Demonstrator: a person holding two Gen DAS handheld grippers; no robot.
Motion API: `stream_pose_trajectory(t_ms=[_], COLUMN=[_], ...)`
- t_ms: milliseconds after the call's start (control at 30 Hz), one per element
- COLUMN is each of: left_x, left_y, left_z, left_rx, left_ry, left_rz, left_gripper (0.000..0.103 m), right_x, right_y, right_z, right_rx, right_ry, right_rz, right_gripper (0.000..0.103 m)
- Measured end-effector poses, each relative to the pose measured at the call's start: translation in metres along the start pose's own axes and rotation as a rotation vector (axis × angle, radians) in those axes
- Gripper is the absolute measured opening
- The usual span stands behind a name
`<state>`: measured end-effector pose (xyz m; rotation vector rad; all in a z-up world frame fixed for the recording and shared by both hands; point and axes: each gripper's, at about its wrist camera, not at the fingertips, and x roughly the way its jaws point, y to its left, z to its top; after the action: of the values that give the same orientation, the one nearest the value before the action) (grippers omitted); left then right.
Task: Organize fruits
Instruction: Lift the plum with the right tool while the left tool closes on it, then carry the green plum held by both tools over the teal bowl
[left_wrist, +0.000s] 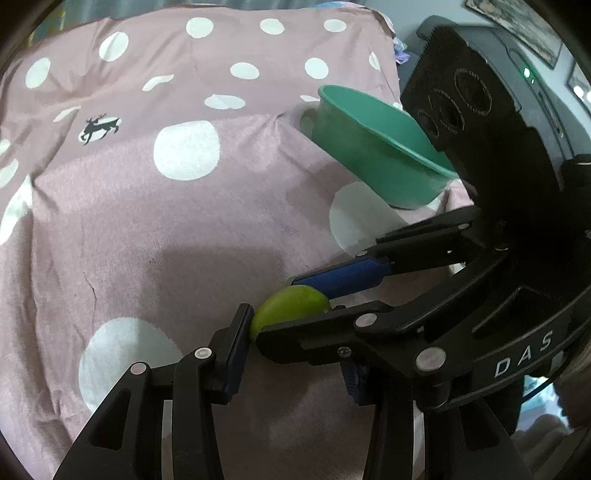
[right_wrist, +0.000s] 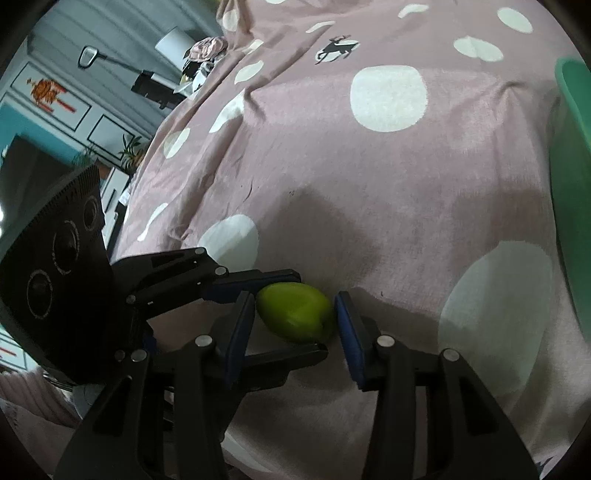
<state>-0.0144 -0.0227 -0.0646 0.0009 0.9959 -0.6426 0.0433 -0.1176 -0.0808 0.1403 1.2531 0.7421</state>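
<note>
Both grippers met on one small green plastic fruit (right_wrist: 295, 312) lying on the pink polka-dot bedspread (right_wrist: 369, 184). The right gripper (right_wrist: 295, 317) had its narrowly set jaws pinching it side to side; the left gripper (right_wrist: 284, 314) clamped it crosswise. A teal plastic bowl (left_wrist: 369, 147) sat nearby.

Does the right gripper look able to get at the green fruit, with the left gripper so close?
Likely yes: the right gripper has its fingers touching the green fruit on both sides. The left gripper holds it crosswise, above and below, leaving those sides free.
</note>
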Motion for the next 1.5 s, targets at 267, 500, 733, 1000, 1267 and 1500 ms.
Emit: stream_pose_trajectory(t_ms=[267,500,733,1000,1267,1500], left_x=[-0.001,-0.013,-0.028,-0.041,-0.044,-0.046], left_y=[-0.007,-0.020,-0.031,-0.042,-0.050,-0.061], left_z=[0.001,0.005,0.014,0.027,0.036,0.045], left_rx=[0.007,0.041,0.075,0.110,0.138,0.166], left_ry=[-0.003,-0.023,-0.062,-0.099,-0.116,-0.127], left_rz=[0.029,0.057,0.082,0.100,0.107,0.113], left_gripper=[0.044,0.044,0.044,0.044,0.044,0.044], right_x=[-0.006,-0.021,-0.041,-0.062,-0.076,-0.089], right_y=[-0.003,0.005,0.014,0.020,0.018,0.015], right_z=[-0.006,-0.010,-0.009,-0.008,-0.008,-0.013], right_rx=[0.010,-0.005,-0.028,-0.044,-0.045,-0.042], right_ry=[-0.050,-0.096,-0.152,-0.209,-0.252,-0.287], right_rz=[0.014,0.005,0.001,-0.002,-0.005,-0.005], right_gripper=[0.044,0.044,0.044,0.044,0.044,0.044])
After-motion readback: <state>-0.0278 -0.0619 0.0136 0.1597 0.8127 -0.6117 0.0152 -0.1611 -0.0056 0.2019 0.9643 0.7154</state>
